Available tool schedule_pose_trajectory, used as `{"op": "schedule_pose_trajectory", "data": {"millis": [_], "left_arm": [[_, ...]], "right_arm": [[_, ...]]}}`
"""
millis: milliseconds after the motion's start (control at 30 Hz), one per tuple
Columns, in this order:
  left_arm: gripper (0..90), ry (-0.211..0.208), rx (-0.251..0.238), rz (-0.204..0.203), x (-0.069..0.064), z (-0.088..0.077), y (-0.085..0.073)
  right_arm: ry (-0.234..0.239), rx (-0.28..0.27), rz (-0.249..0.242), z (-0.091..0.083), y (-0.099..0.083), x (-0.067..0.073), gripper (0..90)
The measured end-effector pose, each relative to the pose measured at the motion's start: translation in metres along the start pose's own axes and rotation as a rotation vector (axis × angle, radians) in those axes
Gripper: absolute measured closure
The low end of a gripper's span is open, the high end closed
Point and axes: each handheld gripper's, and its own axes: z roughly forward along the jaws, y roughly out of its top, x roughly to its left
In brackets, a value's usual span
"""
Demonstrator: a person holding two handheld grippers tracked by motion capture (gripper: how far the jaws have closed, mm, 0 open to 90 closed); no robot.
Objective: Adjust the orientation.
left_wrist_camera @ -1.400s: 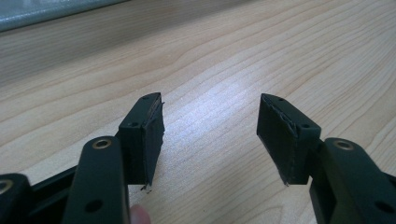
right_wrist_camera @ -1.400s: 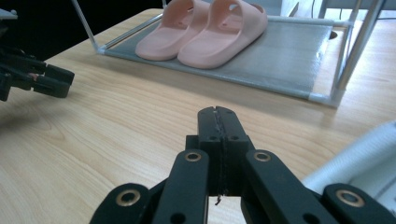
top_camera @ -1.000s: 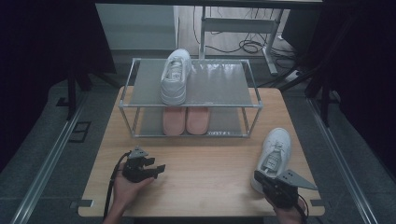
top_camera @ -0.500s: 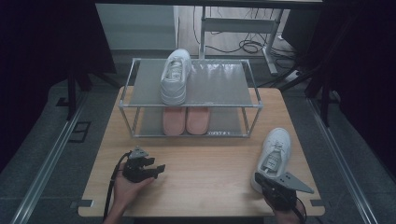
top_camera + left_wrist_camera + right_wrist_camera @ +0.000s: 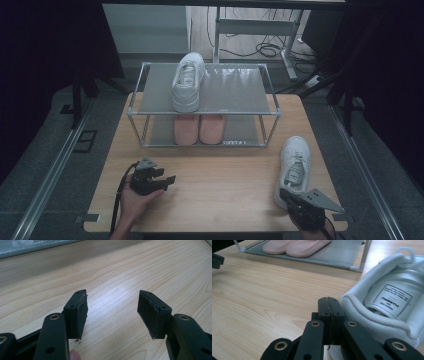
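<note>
From the high view, one white sneaker point(image 5: 294, 169) lies on the table point(image 5: 220, 190) at the right edge, toe pointing away toward the shoe rack point(image 5: 205, 107); its partner point(image 5: 188, 82) sits on the rack's top shelf, with a pair of pink slippers point(image 5: 199, 129) below, so the loose shoe looks set to join its mate up there. The right gripper point(image 5: 290, 196) sits just at the sneaker's heel end, near the person's edge of the table, while the left gripper point(image 5: 165, 180) rests in the hand on the left side, well apart from the shoe. In the left gripper view, the jaws stand wide apart over bare wood, nothing between them, idle by the look of it. In the right gripper view, the jaws are pressed together with nothing in between, and the sneaker's padded heel collar point(image 5: 372, 315) lies just beside them to the right, apparently touching; the grip hasn't been taken yet.
</note>
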Motion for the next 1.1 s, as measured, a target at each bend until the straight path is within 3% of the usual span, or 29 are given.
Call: {"op": "schedule_pose_trajectory", "data": {"millis": [500, 1100], "left_arm": [[41.8, 0.0, 0.001, -0.005, 0.001, 0.0, 0.0], [41.7, 0.0, 0.013, -0.01, 0.002, 0.002, -0.001]], "right_arm": [[-0.036, 0.006, 0.031, -0.019, -0.007, -0.026, 90.0], [-0.062, 0.001, 0.085, -0.029, -0.009, -0.049, 90.0]]}}
